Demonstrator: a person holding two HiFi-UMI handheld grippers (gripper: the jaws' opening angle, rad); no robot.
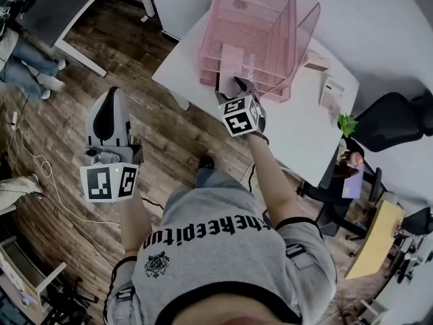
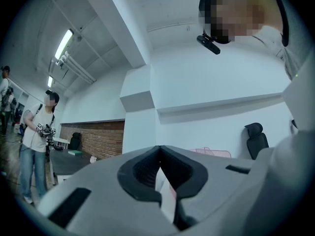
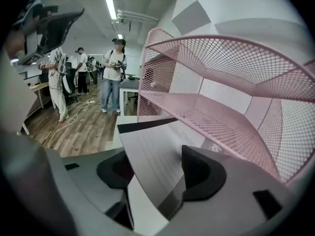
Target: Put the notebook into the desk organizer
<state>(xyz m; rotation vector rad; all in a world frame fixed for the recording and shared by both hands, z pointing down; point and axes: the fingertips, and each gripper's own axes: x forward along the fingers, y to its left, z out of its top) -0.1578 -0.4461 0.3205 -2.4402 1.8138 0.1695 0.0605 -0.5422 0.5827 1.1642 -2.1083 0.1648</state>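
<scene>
The right tool [image 3: 162, 168] stands with its jaws wide. The notebook [image 3: 152, 156] lies between them, leaning against the right-hand pad [image 3: 199, 173] with a clear gap on the other side, so nothing clamps it. In the head view this tool [image 1: 238, 81] tips downward at the front of the pink mesh desk organizer [image 1: 270, 26]. The right forearm [image 1: 267, 175] stretches straight out from the body over the near edge of the white surface [image 1: 298, 120].

The notebook's [image 1: 232, 61] far, dark-trimmed edge reaches in under the lowest mesh tier of the desk organizer [image 3: 221, 68]. Its near end is still outside, between the jaws.

The desk organizer sits at the surface's left corner, close to that edge. Bare surface lies open to its right and toward the person. A small potted plant [image 1: 347, 122] stands farther right, near the surface's far side, and a black office chair [image 1: 392, 117] stands beyond it.

The left tool [image 2: 158, 151] has its pads meeting at the tips with nothing between them. In the head view it [image 1: 110, 97] is held low at the person's side, about level, well apart from the surface. It hangs over open wooden floor [image 1: 101, 66].
</scene>
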